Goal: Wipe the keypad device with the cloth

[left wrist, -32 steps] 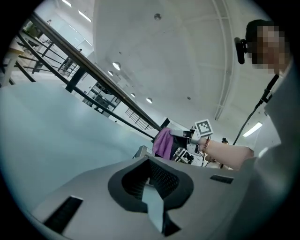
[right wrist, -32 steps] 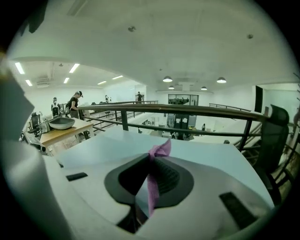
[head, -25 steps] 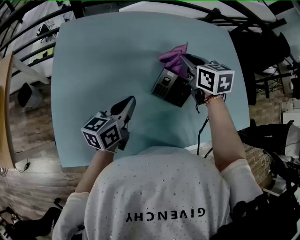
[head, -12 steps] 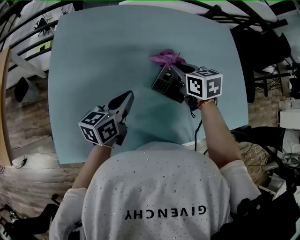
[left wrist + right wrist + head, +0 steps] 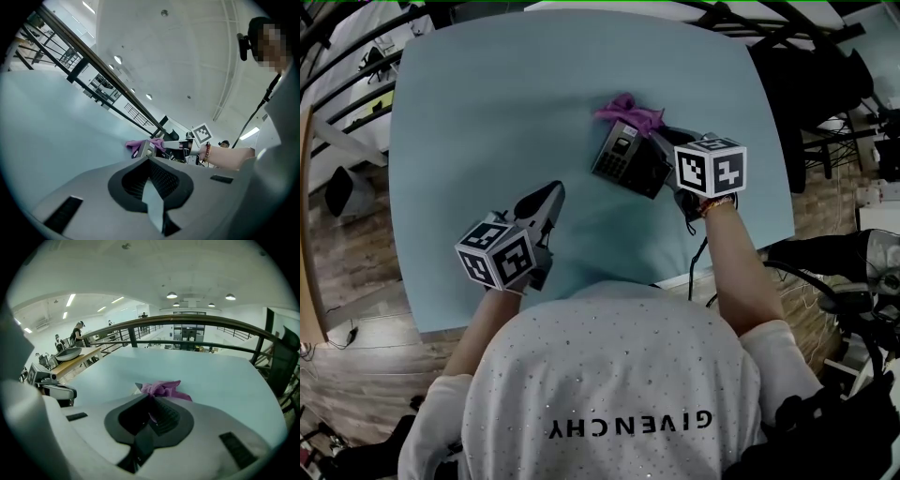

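Observation:
The dark keypad device (image 5: 625,161) lies on the light blue table (image 5: 506,103), right of centre. A purple cloth (image 5: 627,111) is bunched at the device's far end. My right gripper (image 5: 655,132) reaches over the device and is shut on the cloth (image 5: 163,388), which sticks out past its tips (image 5: 151,400). My left gripper (image 5: 551,195) hovers to the device's near left, shut with nothing in it and apart from the device. In the left gripper view the device (image 5: 145,149), the cloth (image 5: 135,143) and the right gripper (image 5: 174,145) show beyond the left gripper's own tips (image 5: 151,162).
A cable (image 5: 697,262) hangs off the table's near edge by the right arm. Black chairs (image 5: 811,75) stand past the right edge. A railing (image 5: 187,324) runs behind the table, and a wooden bench with a bowl (image 5: 68,354) stands far left.
The right gripper has dragged the cloth to the left along the device's far end. The left gripper has stayed about where it was.

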Demonstrator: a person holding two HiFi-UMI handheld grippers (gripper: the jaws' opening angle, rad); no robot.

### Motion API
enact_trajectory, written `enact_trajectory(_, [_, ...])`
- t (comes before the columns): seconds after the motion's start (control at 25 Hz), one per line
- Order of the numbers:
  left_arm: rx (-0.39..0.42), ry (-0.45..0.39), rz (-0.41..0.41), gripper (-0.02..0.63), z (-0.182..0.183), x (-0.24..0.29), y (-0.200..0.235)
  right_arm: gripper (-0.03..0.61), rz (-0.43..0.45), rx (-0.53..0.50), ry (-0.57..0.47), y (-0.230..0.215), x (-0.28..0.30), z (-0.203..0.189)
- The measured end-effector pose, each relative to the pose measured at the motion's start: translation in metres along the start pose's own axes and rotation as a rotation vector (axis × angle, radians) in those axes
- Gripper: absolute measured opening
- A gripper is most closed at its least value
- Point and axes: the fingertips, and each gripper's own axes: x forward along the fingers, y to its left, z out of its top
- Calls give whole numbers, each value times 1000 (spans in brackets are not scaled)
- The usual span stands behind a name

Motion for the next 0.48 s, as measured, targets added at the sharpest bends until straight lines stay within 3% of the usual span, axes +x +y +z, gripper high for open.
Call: enact_trajectory(0.48, [41,30,-17,0,-9,9,-31,31,-66,93,-36,-42,-38,-30])
